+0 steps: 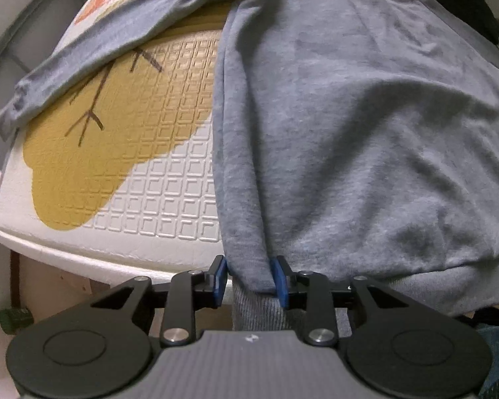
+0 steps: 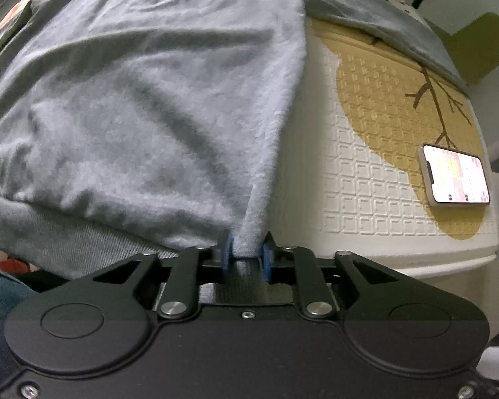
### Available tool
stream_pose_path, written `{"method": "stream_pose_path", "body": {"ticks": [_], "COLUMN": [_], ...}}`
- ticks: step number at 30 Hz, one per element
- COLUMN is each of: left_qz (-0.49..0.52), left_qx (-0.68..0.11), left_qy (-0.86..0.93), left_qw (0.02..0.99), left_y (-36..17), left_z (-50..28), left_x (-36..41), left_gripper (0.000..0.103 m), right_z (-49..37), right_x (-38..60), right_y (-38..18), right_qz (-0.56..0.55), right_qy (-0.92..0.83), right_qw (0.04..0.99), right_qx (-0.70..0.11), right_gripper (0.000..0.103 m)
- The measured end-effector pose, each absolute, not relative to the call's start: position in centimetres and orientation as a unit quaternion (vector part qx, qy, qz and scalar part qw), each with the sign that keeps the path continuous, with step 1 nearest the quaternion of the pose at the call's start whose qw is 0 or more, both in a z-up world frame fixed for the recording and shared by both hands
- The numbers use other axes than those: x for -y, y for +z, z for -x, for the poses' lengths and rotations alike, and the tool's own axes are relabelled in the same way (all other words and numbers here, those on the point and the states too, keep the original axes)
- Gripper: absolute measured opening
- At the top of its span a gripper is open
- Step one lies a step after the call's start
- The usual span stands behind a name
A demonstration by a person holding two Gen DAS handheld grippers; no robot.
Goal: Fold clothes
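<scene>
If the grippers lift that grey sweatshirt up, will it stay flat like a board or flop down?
Probably flop. The grey sweatshirt already wrinkles and bunches where the left gripper and the right gripper pinch its hem, so the middle would likely sag. Its sleeve lies loose, so it would probably dangle.

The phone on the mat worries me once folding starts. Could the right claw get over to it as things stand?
Probably not freely. The right claw is shut on the sweatshirt hem, so it would have to let go first. Otherwise, only bare mat lies between it and the phone.
</scene>
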State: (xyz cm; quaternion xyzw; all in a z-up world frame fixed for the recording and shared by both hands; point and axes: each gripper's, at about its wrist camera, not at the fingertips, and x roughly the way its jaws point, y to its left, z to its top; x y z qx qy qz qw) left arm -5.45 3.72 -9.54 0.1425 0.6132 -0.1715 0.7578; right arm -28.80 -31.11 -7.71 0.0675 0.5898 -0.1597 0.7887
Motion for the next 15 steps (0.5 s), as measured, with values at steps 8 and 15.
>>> {"method": "stream_pose_path", "body": {"ticks": [8, 15], "left_qz": [-0.135, -0.111], "left_qx": [-0.564, -0.514], "left_qy": [-0.193, -0.235], "left_qw": [0.791, 0.817], "left_y": [-5.3, -2.3], "left_z": [4.5, 3.2], "left_x": [-2.5, 0.7], "left_gripper": [0.048, 0.054], "right_z": [27.5, 24.2], "right_x": [31.5, 31.6], "right_y": [-2.6, 0.5], "right_qz": [-0.031, -0.075], "right_qy": [-0.18, -0.138], "right_qw": [0.83, 0.861], "right_qx": [-0.527, -0.483], "right_gripper": [0.036, 0.028]}}
